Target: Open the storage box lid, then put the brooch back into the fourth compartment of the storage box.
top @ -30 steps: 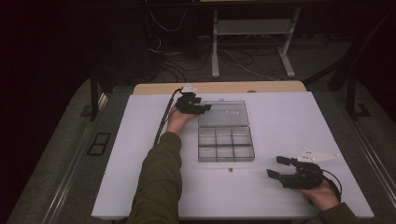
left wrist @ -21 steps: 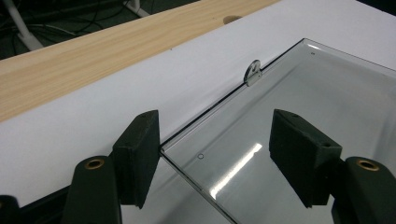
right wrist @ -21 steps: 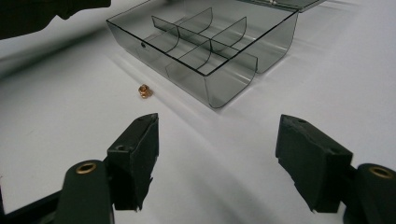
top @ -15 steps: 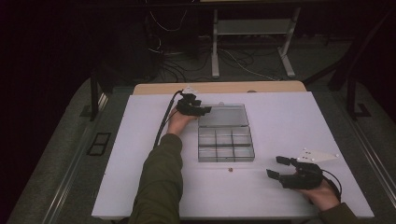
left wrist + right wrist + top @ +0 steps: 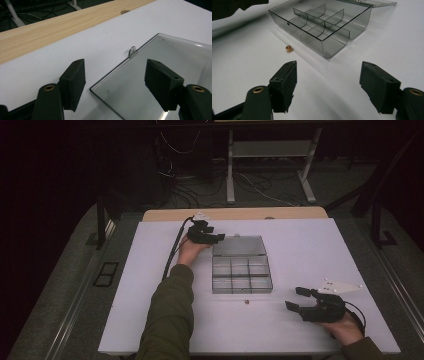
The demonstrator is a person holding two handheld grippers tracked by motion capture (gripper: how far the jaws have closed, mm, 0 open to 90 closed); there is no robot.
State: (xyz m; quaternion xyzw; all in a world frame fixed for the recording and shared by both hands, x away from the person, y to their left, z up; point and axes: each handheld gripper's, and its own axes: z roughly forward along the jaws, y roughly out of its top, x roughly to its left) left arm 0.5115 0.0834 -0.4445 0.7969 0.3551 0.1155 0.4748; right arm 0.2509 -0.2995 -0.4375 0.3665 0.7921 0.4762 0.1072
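1. Dark floor, cables and a metal stand lie beyond the white table (image 5: 150, 285) where we work.
2. Compared with a second ago, our left tongs (image 5: 216, 238) sit a little farther from us, at the far left corner of the open lid (image 5: 238, 246); the right tongs (image 5: 296, 298) have hardly shifted.
3. We judge that the lid has just been laid flat and the left tongs are letting go or lining up on its edge, so the clear compartment box (image 5: 242, 275) stands open and ready.
4. Both pairs of tongs are apart and hold nothing.
5. The left gripper view gives what the high view cannot: the lid's rounded corner (image 5: 93, 88) lies between the jaws, untouched, with a small latch tab (image 5: 132, 51) just ahead.
6. The right gripper view shows a small brass nut (image 5: 289, 48) on the table ahead of the left jaw, just beside the box's near wall (image 5: 334, 46), and its compartments look empty.
7. From above, that nut (image 5: 245, 302) is a mere speck.
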